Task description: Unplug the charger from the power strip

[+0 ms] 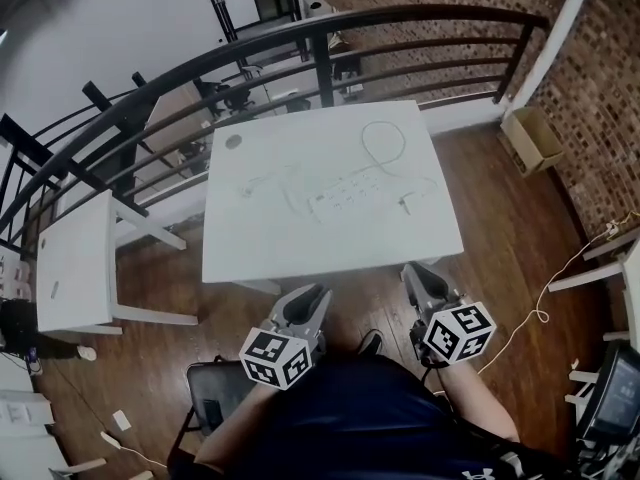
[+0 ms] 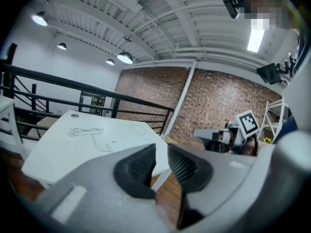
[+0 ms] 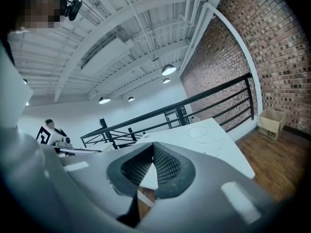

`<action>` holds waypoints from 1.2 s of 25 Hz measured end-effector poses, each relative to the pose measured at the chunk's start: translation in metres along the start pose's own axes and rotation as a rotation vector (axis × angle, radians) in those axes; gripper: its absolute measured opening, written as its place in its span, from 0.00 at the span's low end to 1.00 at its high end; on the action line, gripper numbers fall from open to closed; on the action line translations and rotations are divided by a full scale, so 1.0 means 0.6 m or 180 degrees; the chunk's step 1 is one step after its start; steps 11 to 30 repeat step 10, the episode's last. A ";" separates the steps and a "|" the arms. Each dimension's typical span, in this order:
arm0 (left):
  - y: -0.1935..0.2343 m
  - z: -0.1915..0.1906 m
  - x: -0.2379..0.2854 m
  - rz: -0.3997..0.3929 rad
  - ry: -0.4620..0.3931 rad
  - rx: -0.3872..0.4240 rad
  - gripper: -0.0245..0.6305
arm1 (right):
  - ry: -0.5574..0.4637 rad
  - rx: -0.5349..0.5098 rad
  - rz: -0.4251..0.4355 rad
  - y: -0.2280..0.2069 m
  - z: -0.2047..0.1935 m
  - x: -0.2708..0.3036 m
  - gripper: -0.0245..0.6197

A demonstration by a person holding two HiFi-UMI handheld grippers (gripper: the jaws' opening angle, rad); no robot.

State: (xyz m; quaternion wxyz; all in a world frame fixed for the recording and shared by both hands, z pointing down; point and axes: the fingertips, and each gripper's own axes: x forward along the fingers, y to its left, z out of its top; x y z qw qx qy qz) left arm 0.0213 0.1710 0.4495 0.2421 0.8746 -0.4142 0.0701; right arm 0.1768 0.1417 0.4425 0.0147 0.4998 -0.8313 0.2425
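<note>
A loft landing with a wooden floor [image 1: 500, 228], a brick wall [image 1: 590, 88] on the right and a black railing [image 1: 330, 38] curving behind. Two white tables stand here: the table [image 1: 240, 248] straight ahead carries the things, and a second, smaller table [image 1: 75, 258] stands well apart to the left. One open cardboard box [image 1: 533, 138] sits on the floor by the brick wall.

On the main table lies one white power strip [image 1: 345, 196], right of the middle and set at a slant. Two thin white cables show: one cable [image 1: 375, 143] loops away from the strip's right end and comes back to a small white plug [image 1: 405, 205] just beside it, and the other cable [image 1: 262, 180] trails left from the strip's left end. The charger itself is too small to tell apart from the strip. One small round disc [image 1: 234, 141] lies near the far left corner.

The two tools are held low over the floor, short of the table's near edge. The left hand-held gripper [image 1: 313, 296] has its jaws drawn together, with only a slit between the pads and nothing in it. The right hand-held gripper [image 1: 420, 273] has its jaws together at the tips, likewise empty.
</note>
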 end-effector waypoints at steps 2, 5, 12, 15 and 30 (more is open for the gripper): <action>0.016 0.001 -0.012 0.0042 -0.0014 -0.0023 0.15 | -0.0012 0.0003 -0.0005 0.010 0.000 0.008 0.05; 0.032 0.006 -0.023 0.0044 -0.0038 -0.0034 0.15 | -0.0028 -0.0042 -0.0029 0.025 0.002 0.018 0.05; 0.058 0.007 -0.039 0.0022 -0.0028 -0.0028 0.15 | -0.0058 -0.0131 -0.0082 0.050 0.002 0.032 0.05; 0.058 0.007 -0.039 0.0022 -0.0028 -0.0028 0.15 | -0.0058 -0.0131 -0.0082 0.050 0.002 0.032 0.05; 0.058 0.007 -0.039 0.0022 -0.0028 -0.0028 0.15 | -0.0058 -0.0131 -0.0082 0.050 0.002 0.032 0.05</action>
